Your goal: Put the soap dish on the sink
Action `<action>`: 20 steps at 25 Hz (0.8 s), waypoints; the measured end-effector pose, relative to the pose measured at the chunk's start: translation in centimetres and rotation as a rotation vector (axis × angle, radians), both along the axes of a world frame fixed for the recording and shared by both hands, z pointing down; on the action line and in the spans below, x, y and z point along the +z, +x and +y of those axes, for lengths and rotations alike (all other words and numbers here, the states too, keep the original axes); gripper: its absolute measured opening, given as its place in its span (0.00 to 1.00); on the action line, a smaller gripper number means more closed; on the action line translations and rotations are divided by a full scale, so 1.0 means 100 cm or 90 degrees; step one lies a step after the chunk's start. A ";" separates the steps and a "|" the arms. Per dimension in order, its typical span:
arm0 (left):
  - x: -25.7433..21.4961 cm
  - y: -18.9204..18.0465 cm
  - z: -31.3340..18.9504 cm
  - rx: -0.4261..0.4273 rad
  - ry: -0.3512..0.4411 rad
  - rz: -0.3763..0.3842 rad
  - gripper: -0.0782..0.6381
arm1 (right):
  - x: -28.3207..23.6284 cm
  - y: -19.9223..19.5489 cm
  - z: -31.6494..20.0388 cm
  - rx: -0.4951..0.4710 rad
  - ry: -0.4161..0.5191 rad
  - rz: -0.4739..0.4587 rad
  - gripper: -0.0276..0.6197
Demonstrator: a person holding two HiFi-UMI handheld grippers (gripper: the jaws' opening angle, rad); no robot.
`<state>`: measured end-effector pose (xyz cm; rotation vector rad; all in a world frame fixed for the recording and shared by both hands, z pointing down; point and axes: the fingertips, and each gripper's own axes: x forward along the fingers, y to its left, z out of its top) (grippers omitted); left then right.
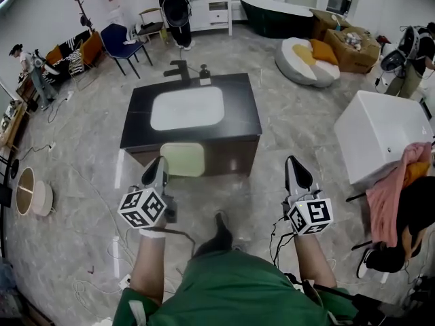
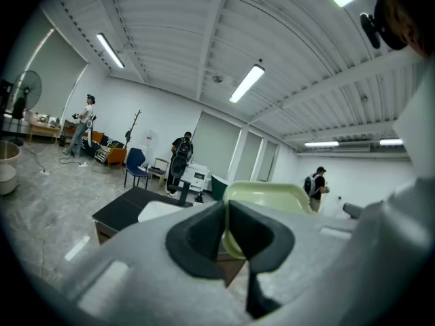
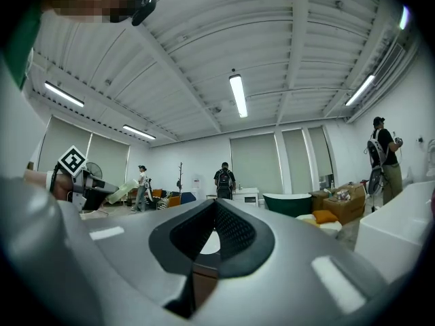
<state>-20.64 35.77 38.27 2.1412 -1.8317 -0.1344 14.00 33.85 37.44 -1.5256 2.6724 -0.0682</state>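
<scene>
A pale green soap dish [image 1: 182, 159] hangs in front of the near edge of the sink vanity's black top [image 1: 239, 107], below counter level. My left gripper [image 1: 160, 163] is shut on its left rim. In the left gripper view the dish [image 2: 266, 197] sticks up between the closed jaws [image 2: 226, 210]. The white basin [image 1: 187, 108] lies in the middle of the top, with a dark faucet [image 1: 180, 69] behind it. My right gripper [image 1: 294, 161] hovers to the right of the vanity, shut with nothing in it [image 3: 214, 208].
A dark bottle [image 1: 204, 76] stands beside the faucet. A white bathtub [image 1: 380, 133] with pink cloth [image 1: 393, 190] stands to the right. A blue chair [image 1: 123, 42], a person [image 1: 177, 9] and a dark tub [image 1: 274, 13] are at the back. Cables trail on the floor.
</scene>
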 end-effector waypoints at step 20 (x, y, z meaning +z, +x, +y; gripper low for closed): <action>0.053 -0.053 -0.236 0.036 -0.025 0.071 0.13 | 0.024 -0.033 -0.206 0.078 -0.033 0.084 0.04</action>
